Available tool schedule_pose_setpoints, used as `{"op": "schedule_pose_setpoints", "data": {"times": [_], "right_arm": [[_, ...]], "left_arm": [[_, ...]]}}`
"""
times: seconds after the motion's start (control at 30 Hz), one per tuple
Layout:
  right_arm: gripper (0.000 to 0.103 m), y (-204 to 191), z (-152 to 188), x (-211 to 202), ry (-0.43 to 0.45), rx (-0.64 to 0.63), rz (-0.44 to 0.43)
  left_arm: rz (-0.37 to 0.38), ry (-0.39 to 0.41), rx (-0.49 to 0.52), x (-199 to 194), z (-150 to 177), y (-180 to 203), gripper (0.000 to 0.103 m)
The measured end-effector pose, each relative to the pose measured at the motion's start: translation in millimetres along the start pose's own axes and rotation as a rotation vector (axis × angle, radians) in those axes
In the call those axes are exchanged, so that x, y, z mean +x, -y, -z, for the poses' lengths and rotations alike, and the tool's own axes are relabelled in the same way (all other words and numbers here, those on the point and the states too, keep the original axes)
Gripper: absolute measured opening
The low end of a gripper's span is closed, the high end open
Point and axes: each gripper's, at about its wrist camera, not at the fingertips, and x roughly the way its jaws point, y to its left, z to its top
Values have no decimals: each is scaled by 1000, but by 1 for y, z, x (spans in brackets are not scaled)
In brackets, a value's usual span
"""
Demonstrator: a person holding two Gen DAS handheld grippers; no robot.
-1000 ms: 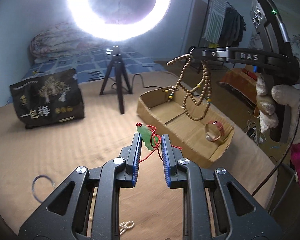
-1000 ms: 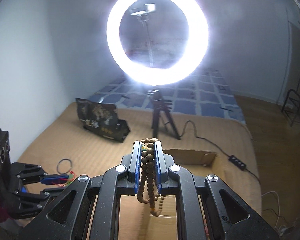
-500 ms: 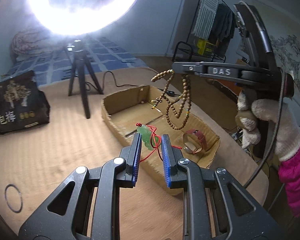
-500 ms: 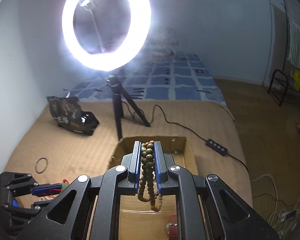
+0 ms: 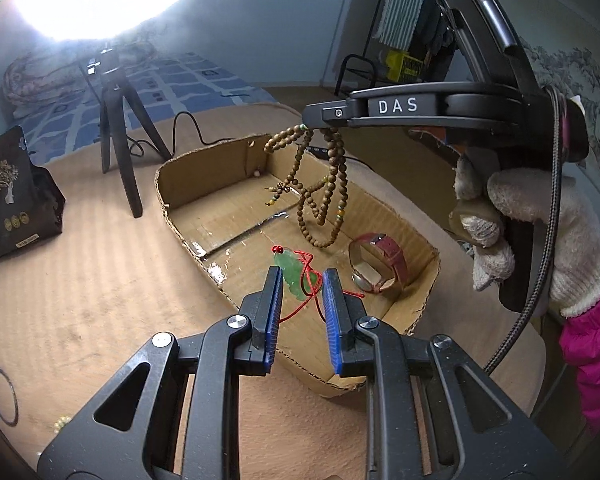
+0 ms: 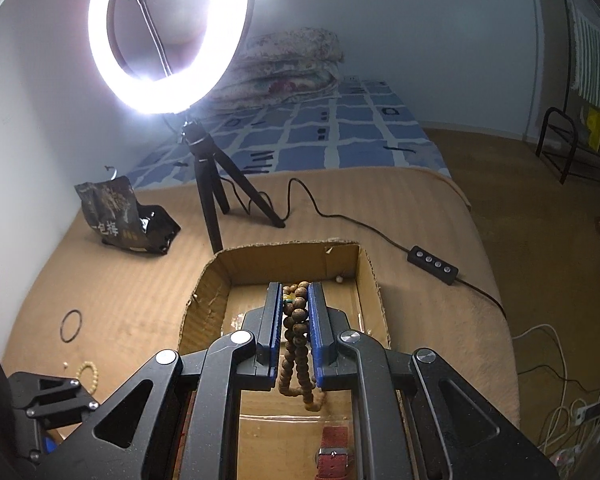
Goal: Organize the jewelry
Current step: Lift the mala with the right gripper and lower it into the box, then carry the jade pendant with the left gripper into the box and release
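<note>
My left gripper (image 5: 301, 278) is shut on a green jade pendant (image 5: 293, 273) with a red cord, held over the near edge of the open cardboard box (image 5: 172, 216). My right gripper (image 6: 294, 294) is shut on a brown wooden bead necklace (image 6: 295, 322); its loops hang above the box floor (image 5: 320, 188). The right gripper also shows in the left wrist view (image 5: 312, 117), above the box. A watch with a red strap (image 5: 376, 264) lies inside the box at its right end, and shows in the right wrist view (image 6: 334, 454).
A ring light on a black tripod (image 6: 212, 196) stands behind the box, its cable and remote (image 6: 432, 264) to the right. A black snack bag (image 5: 8, 196) sits left. A black hair ring (image 5: 4, 396) and small pale beads (image 6: 88, 374) lie on the tan mat.
Both grippers have moved over the box with their loads. The bead necklace now hangs over the box middle; the pendant has come from the mat over the box's near edge.
</note>
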Motion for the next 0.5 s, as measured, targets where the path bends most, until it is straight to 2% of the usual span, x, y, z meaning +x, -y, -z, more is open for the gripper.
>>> {"op": "schedule_pose_setpoints", "data": {"times": [0.23, 0.27, 0.3, 0.33, 0.37, 0.4, 0.47, 0.5], "right_arm": [[13, 1, 1, 1, -5, 18, 0], [18, 1, 1, 1, -9, 20, 5], [40, 1, 1, 1, -12, 23, 13], [66, 1, 1, 1, -10, 27, 18], [74, 2, 1, -2, 2, 35, 27], [77, 3, 2, -5, 21, 39, 36], [78, 3, 2, -8, 31, 38, 55], [78, 3, 2, -8, 29, 36, 64]], "left_arm": [[-15, -3, 5, 1, -1, 1, 20], [-15, -6, 6, 1, -2, 1, 27], [-20, -8, 7, 1, -1, 1, 35], [-29, -5, 10, 1, -1, 2, 50], [-35, 5, 14, 0, 0, 2, 57], [-38, 10, 15, -1, 1, 1, 59], [-39, 8, 11, 0, 2, 1, 66], [-38, 6, 11, 0, 2, 1, 66]]}}
